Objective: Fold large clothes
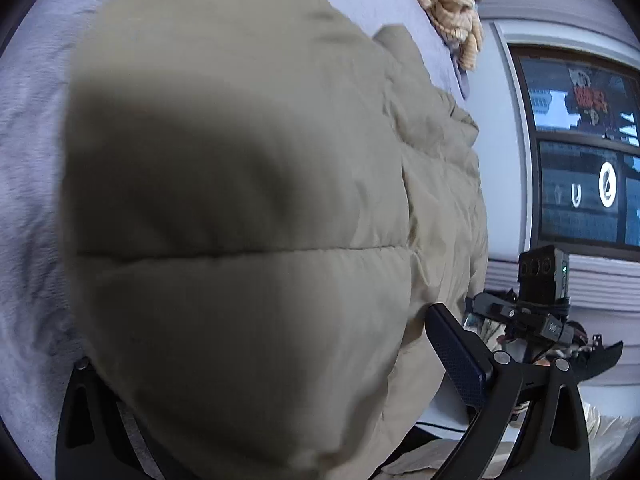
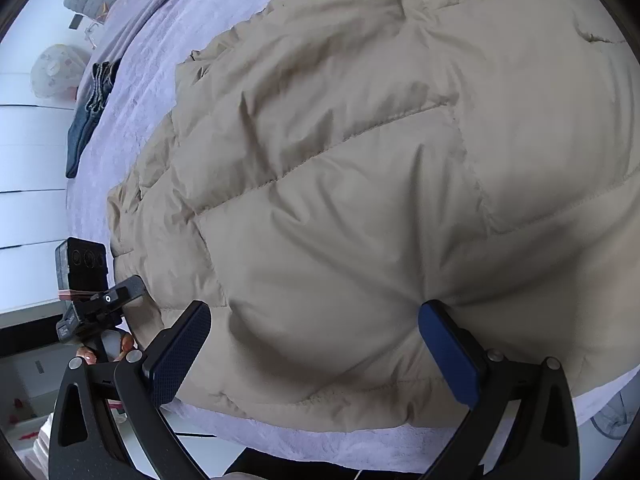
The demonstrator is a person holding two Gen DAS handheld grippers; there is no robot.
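The puffy coat (image 2: pixel 360 184) lies spread on the bed (image 2: pixel 168 40), seemingly unfolded. The right gripper (image 2: pixel 314 350) gapes over its hem; the left gripper (image 1: pixel 256 380), half buried, I cannot tell.

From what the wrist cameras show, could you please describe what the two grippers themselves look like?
Both the left gripper and right gripper have matte black, triangular-cutout arms with silver pivot bolts. Their fingers carry flat, dark blue, dotted-texture pads. Each view shows the other unit's black camera block.

Black angular gripper frames with silver screws carry blue textured fingers (image 2: pixel 452 354); skin possibly visible.
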